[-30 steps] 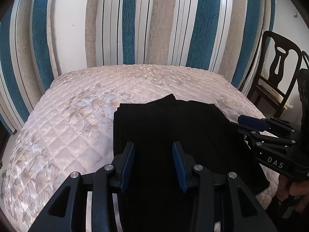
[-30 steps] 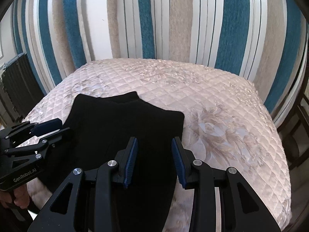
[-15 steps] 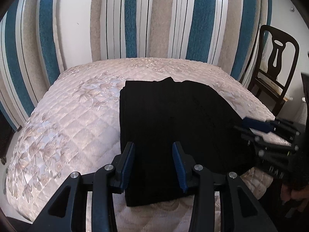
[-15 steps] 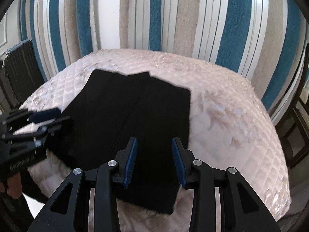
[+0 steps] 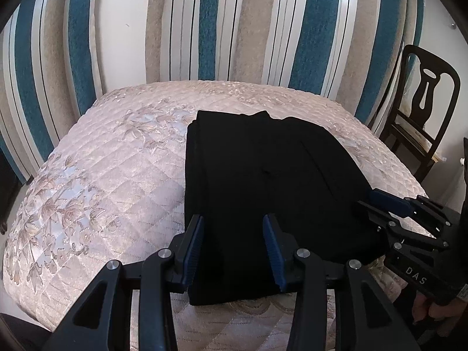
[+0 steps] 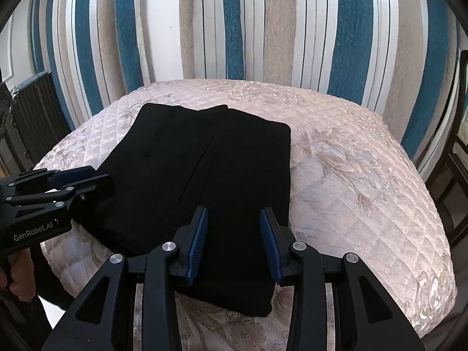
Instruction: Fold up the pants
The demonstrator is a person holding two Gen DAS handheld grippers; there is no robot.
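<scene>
Room: a wall hung with curtains (image 5: 222,29) striped in teal, beige and white, a pale panel between two of them. A dark wooden chair (image 5: 421,111) stands at the right of the left wrist view; a dark ribbed radiator (image 6: 35,111) stands at the left of the right wrist view.

Surface: a bed (image 5: 102,181) under a quilted, pale pink cover with a woven flower pattern. We see its near edge below both claws.

Item one: the pants (image 5: 263,181), black, folded into a flat stack of roughly rectangular shape. We find them on the near half of the bed, their near end reaching the mattress edge and their far end about mid-bed. A lengthwise seam or fold line runs down the top layer.

Item two: the left claw (image 5: 234,251), black with blue pads. Its jaws stand apart over the near end of the pants and have just been opening a little; we see cloth behind the gap, but the pads press on nothing.

Item three: the right claw (image 6: 234,242), of the same make. Its jaws likewise stand apart above the near end of the pants, gripping nothing.

Each claw shows at the edge of the other's view, held by a hand (image 6: 17,280) on its handle, beside the outer edge of the pants.
</scene>
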